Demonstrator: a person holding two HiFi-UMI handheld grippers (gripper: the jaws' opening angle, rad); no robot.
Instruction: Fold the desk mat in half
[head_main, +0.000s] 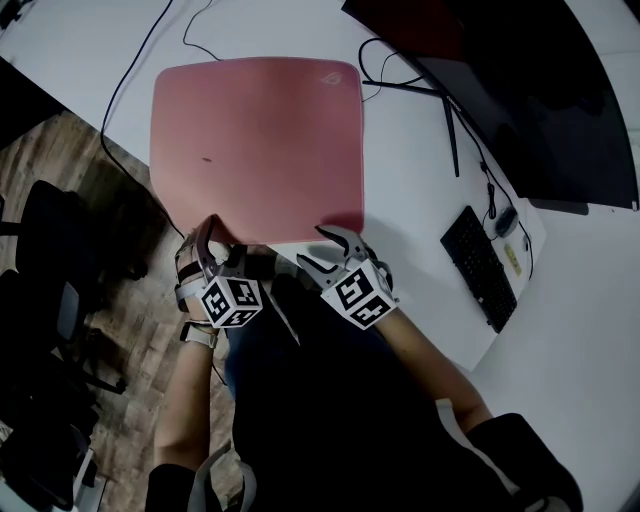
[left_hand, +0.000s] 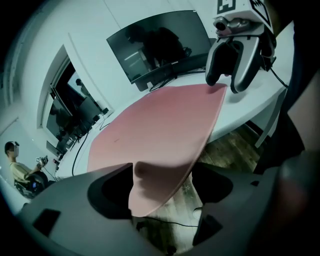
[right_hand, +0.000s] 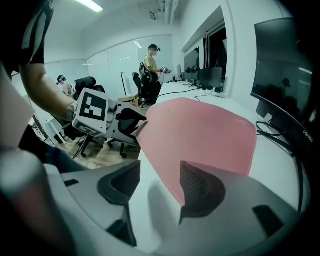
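The pink desk mat (head_main: 255, 145) lies flat on the white desk (head_main: 410, 180). Its near-left corner (left_hand: 155, 185) sticks out past the desk edge over the floor. My left gripper (head_main: 212, 250) is at that corner, and the jaws stand open with the corner between them. My right gripper (head_main: 330, 252) is at the near-right corner, also open. There the mat's edge (right_hand: 172, 185) runs into the gap and passes behind the right finger (right_hand: 200, 192). Each gripper shows in the other's view: the right gripper (left_hand: 227, 87) and the left gripper (right_hand: 135, 122).
A dark monitor (head_main: 540, 90) stands at the far right with cables (head_main: 400, 80) beside the mat. A black keyboard (head_main: 478, 268) and a mouse (head_main: 505, 222) lie to the right. Office chairs (head_main: 55, 300) stand on the wooden floor at the left. People sit further off in the room (right_hand: 150, 62).
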